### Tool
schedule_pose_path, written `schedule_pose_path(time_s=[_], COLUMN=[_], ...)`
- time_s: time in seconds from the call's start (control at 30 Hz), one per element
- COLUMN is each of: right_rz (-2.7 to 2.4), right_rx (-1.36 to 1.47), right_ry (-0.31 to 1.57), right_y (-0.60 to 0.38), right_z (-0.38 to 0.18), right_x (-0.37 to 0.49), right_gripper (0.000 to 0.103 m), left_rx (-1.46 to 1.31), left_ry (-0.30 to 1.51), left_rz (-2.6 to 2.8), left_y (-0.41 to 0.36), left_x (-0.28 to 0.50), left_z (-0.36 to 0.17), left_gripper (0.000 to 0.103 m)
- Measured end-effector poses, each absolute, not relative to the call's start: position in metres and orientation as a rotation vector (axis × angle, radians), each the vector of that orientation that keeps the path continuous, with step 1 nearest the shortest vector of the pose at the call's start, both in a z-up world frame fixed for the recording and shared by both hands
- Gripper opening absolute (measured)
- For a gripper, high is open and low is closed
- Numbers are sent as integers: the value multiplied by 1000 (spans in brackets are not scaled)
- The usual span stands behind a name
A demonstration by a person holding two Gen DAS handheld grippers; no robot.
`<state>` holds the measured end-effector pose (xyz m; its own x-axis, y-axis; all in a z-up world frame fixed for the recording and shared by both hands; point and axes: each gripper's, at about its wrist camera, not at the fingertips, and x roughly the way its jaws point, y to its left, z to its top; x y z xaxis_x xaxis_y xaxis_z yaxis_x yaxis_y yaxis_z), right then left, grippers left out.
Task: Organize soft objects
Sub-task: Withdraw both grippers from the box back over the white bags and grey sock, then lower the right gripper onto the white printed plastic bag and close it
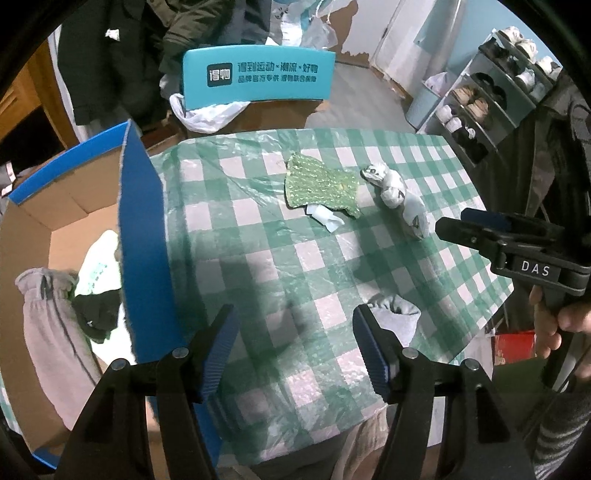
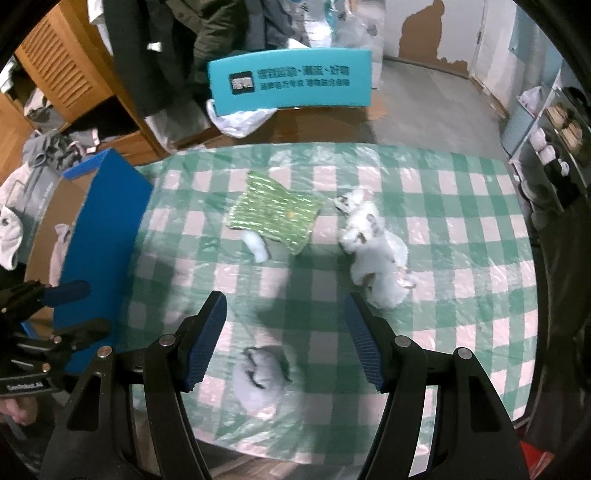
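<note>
Both grippers — left gripper [image 1: 293,341] and right gripper [image 2: 284,339] — are held empty with jaws parted above the grey sock [image 2: 263,380], presumably destined for the cardboard box [image 1: 142,229].

Grey concrete floor [image 2: 417,107], peeling white wall [image 2: 436,26], wooden cabinet [image 2: 59,74], shoe rack [image 1: 495,88], teal chair back [image 1: 258,75]

A green cloth [image 1: 320,190], white plush toy [image 1: 397,195] and grey sock [image 2: 260,380] lie apart on the checked table.
</note>
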<state>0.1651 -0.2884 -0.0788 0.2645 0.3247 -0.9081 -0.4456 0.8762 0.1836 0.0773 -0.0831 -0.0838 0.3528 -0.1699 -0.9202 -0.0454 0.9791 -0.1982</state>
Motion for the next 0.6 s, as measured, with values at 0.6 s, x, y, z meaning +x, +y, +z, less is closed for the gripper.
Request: schedule_pose_path(time_s=[0.6], right_rz=[418], right_rx=[-126], right_ry=[1266], right_y=[-326], right_z=[-136], right_x=[232], right_gripper=[65], left_rx=[-196], left_ry=[1265], left_rz=[-91], left_y=[-99], left_x=[128], left_z=[-115], left_gripper=[71])
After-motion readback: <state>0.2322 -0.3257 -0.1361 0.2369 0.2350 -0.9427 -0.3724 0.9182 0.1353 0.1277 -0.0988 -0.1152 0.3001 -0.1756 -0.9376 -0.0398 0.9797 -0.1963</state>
